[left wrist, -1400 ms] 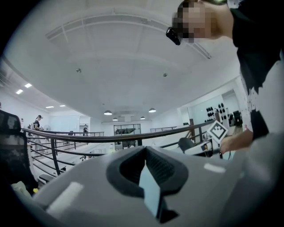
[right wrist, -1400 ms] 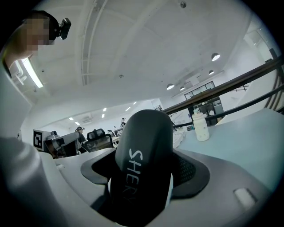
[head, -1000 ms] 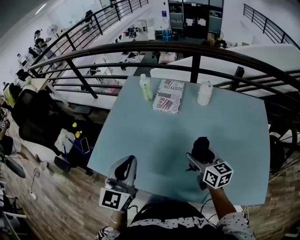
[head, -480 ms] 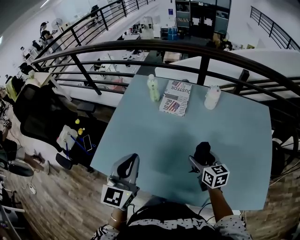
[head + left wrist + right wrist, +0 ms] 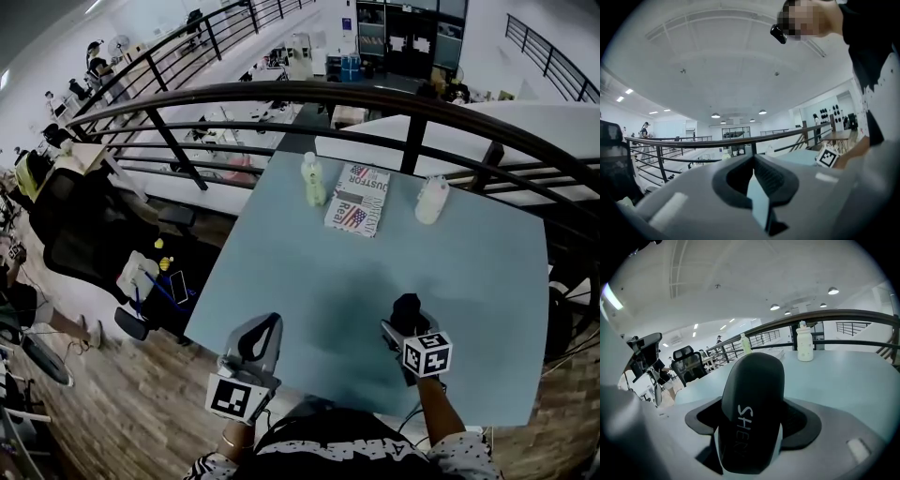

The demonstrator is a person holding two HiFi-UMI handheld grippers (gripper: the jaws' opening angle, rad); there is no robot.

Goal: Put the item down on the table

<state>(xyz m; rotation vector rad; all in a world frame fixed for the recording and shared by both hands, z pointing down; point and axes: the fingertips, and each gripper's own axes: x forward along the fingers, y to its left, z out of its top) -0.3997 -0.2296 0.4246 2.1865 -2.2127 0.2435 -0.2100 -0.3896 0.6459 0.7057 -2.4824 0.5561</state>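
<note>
A black rounded item (image 5: 754,380) with white lettering stands between the jaws of my right gripper (image 5: 752,420), which is shut on it. In the head view the right gripper (image 5: 405,323) holds the black item (image 5: 406,307) low over the near right part of the pale blue table (image 5: 309,272); whether it touches the top I cannot tell. My left gripper (image 5: 263,330) hovers at the table's near edge, left of the right one. Its jaws (image 5: 753,157) meet at the tips with nothing between them.
At the table's far side stand a green bottle (image 5: 313,180), a flat printed packet (image 5: 357,202) and a white bottle (image 5: 431,200). A dark railing (image 5: 281,94) runs behind the table. Office chairs (image 5: 75,234) and a lower floor lie to the left.
The right gripper with the black item has sunk a little toward the near part of the table. The head view has shifted slightly. The left gripper stays by the near edge.
</note>
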